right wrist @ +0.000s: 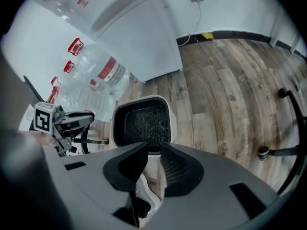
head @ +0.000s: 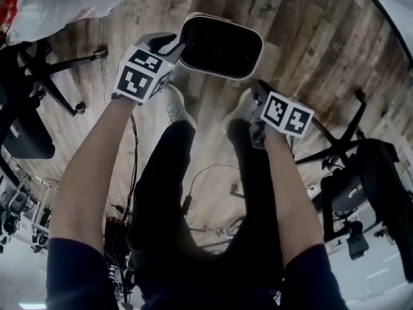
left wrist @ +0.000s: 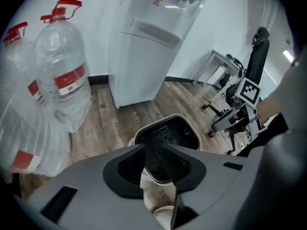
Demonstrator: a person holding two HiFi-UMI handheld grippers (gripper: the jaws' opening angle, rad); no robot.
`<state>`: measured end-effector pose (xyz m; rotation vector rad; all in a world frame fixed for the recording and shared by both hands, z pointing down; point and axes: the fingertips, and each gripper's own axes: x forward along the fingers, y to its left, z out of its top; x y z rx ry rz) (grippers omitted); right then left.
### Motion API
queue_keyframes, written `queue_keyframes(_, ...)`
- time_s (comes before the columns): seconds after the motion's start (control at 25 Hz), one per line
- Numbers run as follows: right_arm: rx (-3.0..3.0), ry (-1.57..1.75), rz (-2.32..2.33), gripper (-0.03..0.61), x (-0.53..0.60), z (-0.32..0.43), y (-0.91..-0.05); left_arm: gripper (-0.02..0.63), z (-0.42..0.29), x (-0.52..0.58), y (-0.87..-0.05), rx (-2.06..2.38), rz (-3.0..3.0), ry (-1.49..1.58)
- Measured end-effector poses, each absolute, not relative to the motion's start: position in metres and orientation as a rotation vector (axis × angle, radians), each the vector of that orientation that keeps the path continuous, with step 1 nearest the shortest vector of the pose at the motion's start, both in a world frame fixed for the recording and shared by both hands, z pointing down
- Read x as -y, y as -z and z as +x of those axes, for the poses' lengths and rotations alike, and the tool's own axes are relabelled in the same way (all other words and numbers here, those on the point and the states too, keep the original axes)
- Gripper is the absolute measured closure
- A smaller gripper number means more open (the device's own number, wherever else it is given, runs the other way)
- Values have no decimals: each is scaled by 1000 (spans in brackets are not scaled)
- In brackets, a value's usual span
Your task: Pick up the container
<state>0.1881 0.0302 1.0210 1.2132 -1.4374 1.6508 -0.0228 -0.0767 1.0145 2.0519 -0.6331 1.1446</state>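
Wooden floor (head: 303,37) underfoot, container (head: 221,46) just ahead of the shoes (head: 173,105). Left tool (head: 173,46) pinches narrow on its rim; right tool (head: 259,94) sits narrow at the near corner, bite unclear. Seat both evenly, then lift level so it can't tip.

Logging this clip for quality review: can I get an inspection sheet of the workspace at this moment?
Surface: wooden floor; no table seen.
Job's things: container, dark mesh inside, apparently lifted clear of the floor.
Clutter: big water bottles standing together by the wall.
Grippers: left gripper and right gripper each shut on the container's rim.
Cables: loose cables on the floor near the feet.
Surroundings: white water dispenser, office chairs.
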Motion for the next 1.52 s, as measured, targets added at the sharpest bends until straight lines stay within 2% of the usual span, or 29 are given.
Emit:
queue_keyframes(0.04, 1432, -1678, 1213, 480, -36, 188, -1031, 480, -21, 75, -1027, 618, 2059, -1172)
queue_keyframes(0.08, 1434, -1691, 1214, 462, -38, 188, -1040, 465, -19, 78, -1040, 613, 2068, -1197)
queue_keyframes(0.36, 1366, -1800, 1255, 380, -45, 186, -1102, 419, -8, 102, -1107, 567, 2062, -1395)
queue_keyframes(0.52, 1326, -1854, 1284, 382, -43, 186, -1124, 417, 4, 114, -1130, 525, 2056, -1468)
queue_keyframes(0.56, 1322, -1858, 1288, 400, -43, 185, -1128, 421, 8, 116, -1135, 520, 2066, -1483)
queue_keyframes(0.72, 1312, -1819, 1311, 449, -37, 182, -1141, 536, 5, 115, -1153, 540, 2022, -1577)
queue_keyframes(1.0, 1222, -1708, 1341, 495, -41, 187, -1135, 546, -2, 98, -1145, 521, 2006, -1575)
queue_keyframes(1.28, 1255, -1594, 1336, 503, -32, 192, -1076, 546, -13, 84, -1085, 635, 1940, -1492)
queue_keyframes(1.52, 1313, -1486, 1332, 512, -29, 194, -969, 545, -25, 63, -974, 773, 1892, -1392)
